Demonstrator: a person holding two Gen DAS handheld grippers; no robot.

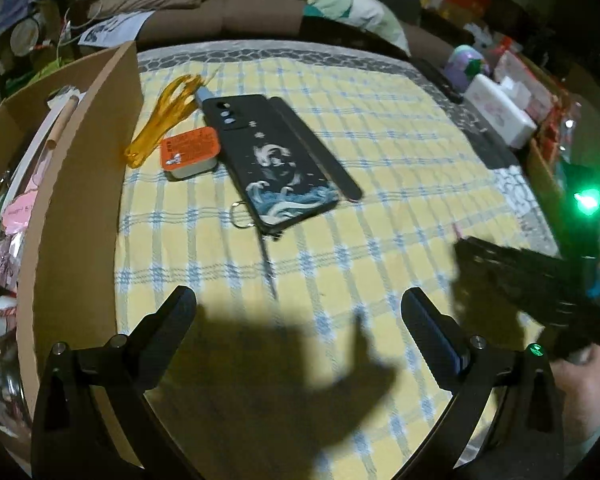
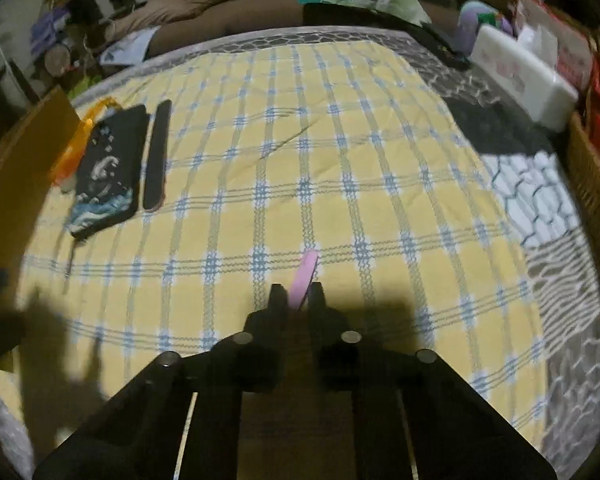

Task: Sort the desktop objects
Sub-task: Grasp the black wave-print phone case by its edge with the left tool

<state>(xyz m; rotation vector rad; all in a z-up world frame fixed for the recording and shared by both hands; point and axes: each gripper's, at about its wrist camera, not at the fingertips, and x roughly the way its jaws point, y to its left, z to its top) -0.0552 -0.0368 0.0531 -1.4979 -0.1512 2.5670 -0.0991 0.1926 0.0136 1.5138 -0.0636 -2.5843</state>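
My right gripper is shut on a thin pink strip, which sticks out past the fingertips over the yellow checked cloth. My left gripper hangs open above the cloth with nothing between its fingers. Ahead of it lie a black phone with a wave print, a long black file, an orange-lidded little tub, an amber plastic piece and a key ring. In the right wrist view the phone and the file lie far left.
A cardboard box with several pink and white items stands at the left edge of the cloth. In the left wrist view the right gripper's dark body shows at the right. A white box and clutter line the right side; a brown sofa lies behind.
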